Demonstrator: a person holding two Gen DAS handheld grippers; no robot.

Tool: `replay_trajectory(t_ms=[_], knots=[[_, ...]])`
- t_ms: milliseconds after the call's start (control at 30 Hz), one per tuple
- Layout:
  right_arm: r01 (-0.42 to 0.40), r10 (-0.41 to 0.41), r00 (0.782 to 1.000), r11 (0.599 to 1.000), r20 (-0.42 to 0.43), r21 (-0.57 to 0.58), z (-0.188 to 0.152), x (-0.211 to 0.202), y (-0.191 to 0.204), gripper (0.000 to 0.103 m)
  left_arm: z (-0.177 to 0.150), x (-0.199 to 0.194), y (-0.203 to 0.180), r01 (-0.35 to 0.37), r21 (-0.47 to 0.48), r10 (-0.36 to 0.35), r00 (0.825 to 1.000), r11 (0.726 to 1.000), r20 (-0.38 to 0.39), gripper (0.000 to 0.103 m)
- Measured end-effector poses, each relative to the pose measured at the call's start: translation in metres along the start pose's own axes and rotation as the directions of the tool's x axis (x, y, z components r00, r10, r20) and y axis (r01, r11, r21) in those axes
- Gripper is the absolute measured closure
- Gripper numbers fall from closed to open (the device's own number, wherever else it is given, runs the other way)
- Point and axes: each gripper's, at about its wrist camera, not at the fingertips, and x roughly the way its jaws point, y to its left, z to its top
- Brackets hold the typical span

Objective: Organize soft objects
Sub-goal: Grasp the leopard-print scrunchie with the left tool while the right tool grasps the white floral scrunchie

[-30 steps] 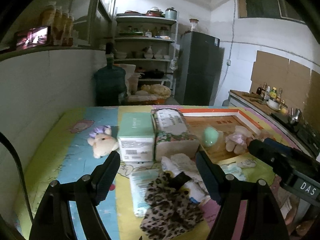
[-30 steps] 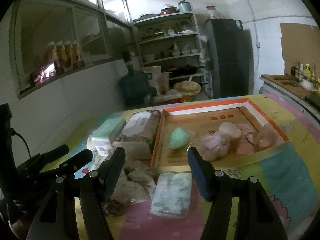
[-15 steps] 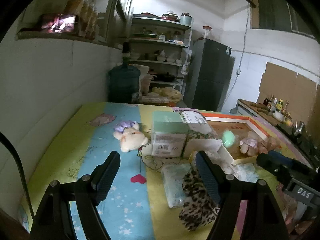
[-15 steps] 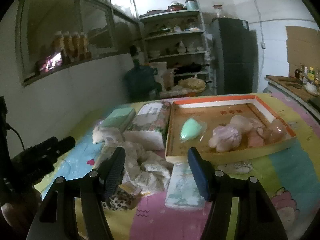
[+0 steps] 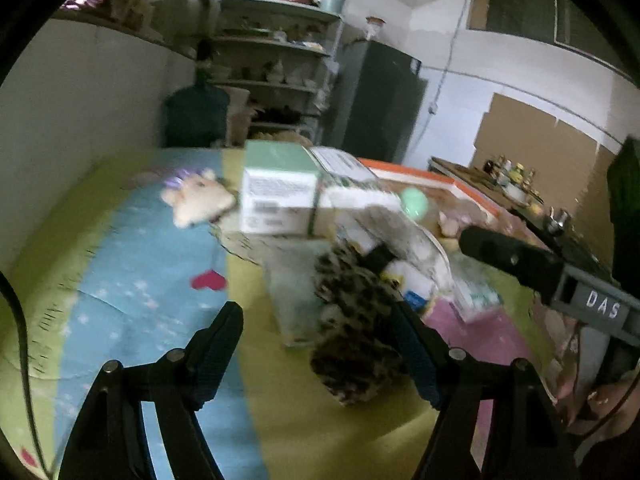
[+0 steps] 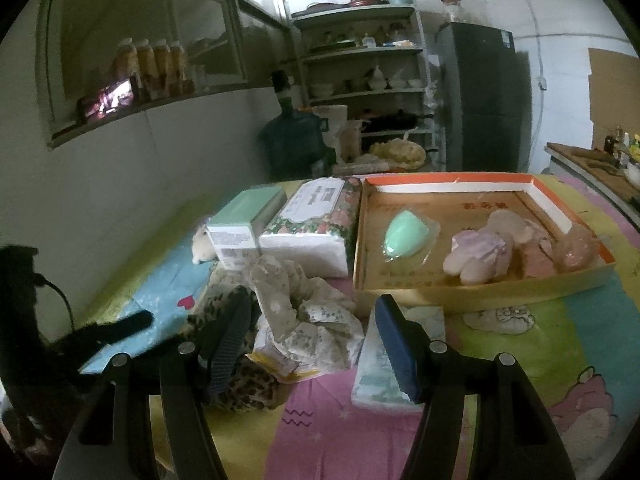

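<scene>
On the mat's far left lies a cream plush toy (image 5: 196,200), just beside a green-topped box (image 5: 280,188); its label is too blurred to read. Compared with a second ago, the left gripper (image 5: 320,344) has dropped lower and nearer the leopard-print cloth (image 5: 356,332), and its jaws are closing, though they stand wide apart with the cloth partly between them, nothing pinched yet. That looks like a grab lining up! Middle now: the right gripper (image 6: 308,336) hovers, jaws apart, over the crumpled floral cloth (image 6: 296,308), gripping nothing. To the right, the orange-rimmed tray (image 6: 560,196) already holds a mint sponge (image 6: 406,234) and pale plush toys (image 6: 480,256). Red print on the tray floor is unreadable; the right tool's bar reads "DAS" (image 5: 602,308).
</scene>
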Motion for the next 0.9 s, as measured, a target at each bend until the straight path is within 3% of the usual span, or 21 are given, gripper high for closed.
replay_trajectory(t_ms=[133,233,300,500,667,733,833,900], knots=[[-0.004,0.004,1.0,1.0,-0.002,-0.007,0.0,0.002,0.001,0.036,-0.003,0.01,-0.007,0.026,0.011,-0.025,0.999,1.0,-0.021,0.04],[-0.013,0.013,1.0,1.0,-0.009,-0.012,0.0,0.004,0.001,0.036,-0.005,0.013,-0.007,0.017,0.015,-0.017,1.0,1.0,-0.018,0.055],[-0.024,0.023,1.0,1.0,-0.018,-0.014,-0.001,0.007,0.001,0.036,-0.005,0.014,-0.005,0.008,0.022,-0.008,1.0,1.0,-0.008,0.073],[-0.047,0.045,0.997,0.998,-0.058,-0.029,-0.004,0.019,0.007,0.037,-0.004,0.004,0.003,0.004,0.029,-0.004,1.0,1.0,0.03,0.088],[-0.054,0.05,0.994,0.997,-0.094,-0.051,-0.005,0.031,0.016,0.061,0.002,-0.013,0.008,0.005,0.013,-0.006,0.997,1.0,0.071,0.089],[-0.053,0.047,0.993,0.997,-0.109,-0.051,-0.005,0.036,0.017,0.078,0.005,-0.02,0.01,0.002,0.005,-0.003,0.996,1.0,0.088,0.089],[-0.067,0.063,0.992,0.997,-0.11,-0.032,-0.004,0.038,0.015,0.091,0.009,-0.028,0.013,-0.003,-0.006,0.003,0.994,1.0,0.108,0.089],[-0.065,0.062,0.993,0.997,-0.097,-0.029,-0.003,0.035,0.015,0.094,0.009,-0.03,0.014,-0.005,-0.009,0.006,0.993,1.0,0.115,0.089]])
